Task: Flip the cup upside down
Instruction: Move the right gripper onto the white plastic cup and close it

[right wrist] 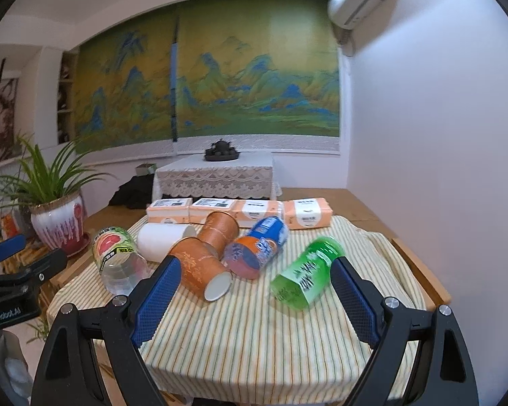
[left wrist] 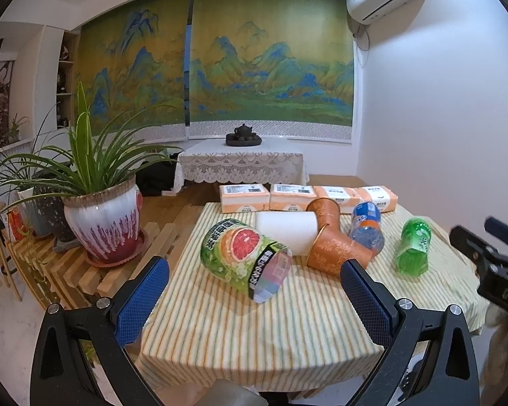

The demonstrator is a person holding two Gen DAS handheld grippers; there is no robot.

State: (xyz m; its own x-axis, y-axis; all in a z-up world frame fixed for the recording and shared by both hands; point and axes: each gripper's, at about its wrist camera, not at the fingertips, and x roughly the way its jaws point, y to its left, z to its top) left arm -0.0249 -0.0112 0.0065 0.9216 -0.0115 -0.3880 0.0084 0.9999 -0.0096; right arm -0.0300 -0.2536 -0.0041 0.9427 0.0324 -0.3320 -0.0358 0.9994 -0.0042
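Note:
Several cups lie on their sides on the striped tablecloth (left wrist: 254, 331): a grapefruit-print cup (left wrist: 244, 258) (right wrist: 117, 253), a white cup (left wrist: 288, 230) (right wrist: 162, 237), two orange paper cups (left wrist: 337, 252) (right wrist: 199, 265) (left wrist: 325, 213) (right wrist: 218, 228), a blue-orange cup (left wrist: 365, 226) (right wrist: 259, 245) and a green cup (left wrist: 413, 247) (right wrist: 308, 272). My left gripper (left wrist: 254, 291) is open and empty, just in front of the grapefruit cup. My right gripper (right wrist: 254, 287) is open and empty, between the near orange cup and the green cup.
Several tissue packs (left wrist: 298, 196) (right wrist: 237, 211) line the table's far edge. A potted plant (left wrist: 101, 223) (right wrist: 57, 223) stands on a slatted stand to the left. A lace-covered low table with a tea set (left wrist: 244, 135) is behind. A white wall is on the right.

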